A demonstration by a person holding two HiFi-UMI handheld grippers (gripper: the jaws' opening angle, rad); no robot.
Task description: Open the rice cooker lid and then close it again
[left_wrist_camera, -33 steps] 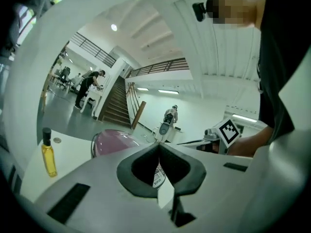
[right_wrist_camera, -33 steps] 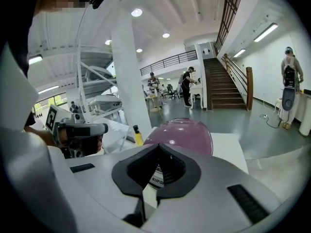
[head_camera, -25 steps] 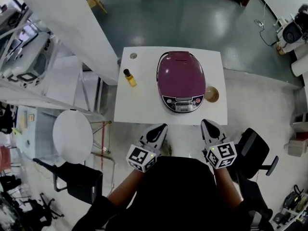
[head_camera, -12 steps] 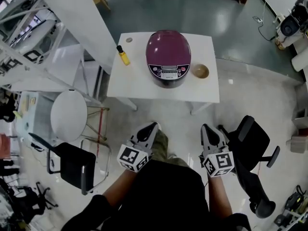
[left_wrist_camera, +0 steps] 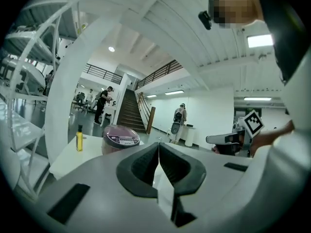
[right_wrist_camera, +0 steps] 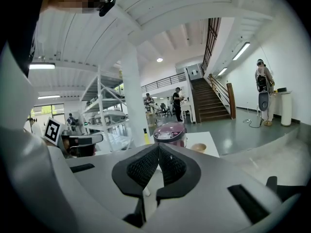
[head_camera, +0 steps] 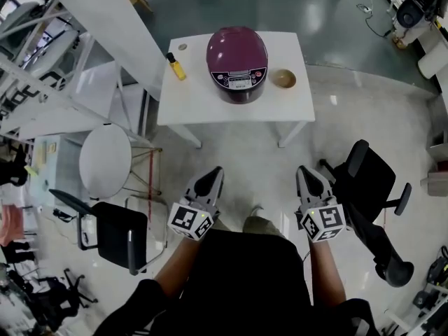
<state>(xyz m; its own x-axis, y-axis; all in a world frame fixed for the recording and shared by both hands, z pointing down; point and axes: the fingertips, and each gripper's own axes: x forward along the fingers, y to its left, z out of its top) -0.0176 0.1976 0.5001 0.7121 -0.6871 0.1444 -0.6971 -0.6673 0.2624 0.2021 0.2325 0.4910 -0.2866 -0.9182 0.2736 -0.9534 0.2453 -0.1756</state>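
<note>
**Cooker shut on the desk, both hands empty and well short of it**

The maroon rice cooker [head_camera: 238, 92] sits in the middle of the white desk [head_camera: 203, 107], nearer the far edge than the near one. Its control panel [head_camera: 239, 80] faces the near edge. The domed lid [head_camera: 236, 46] is down. A yellow bottle [head_camera: 176, 66] stands toward the far left corner, and a small bowl [head_camera: 283, 78] sits just beside the cooker on the side of the right edge.

The left hand-held gripper [head_camera: 212, 176] and the right hand-held gripper [head_camera: 306, 174] are both closed tight, pads together with nothing between them. Both are held out over the floor, well apart from the desk.

From where I stand, that lid looks like hard, glossy plastic: stiff, smooth and probably slippery under rubber pads, with no soft spot to pinch. I'd guess it hinges along the far side and latches at the front. The place to work would then be the front lip just above the panel, though I can't make out a release button from here. It may spring up once freed. The body looks heavy enough to stay put. Even so, a hard push could slide it on that smooth top toward the bowl. For closing, a flat press on the front of the dome seems safest.
</note>
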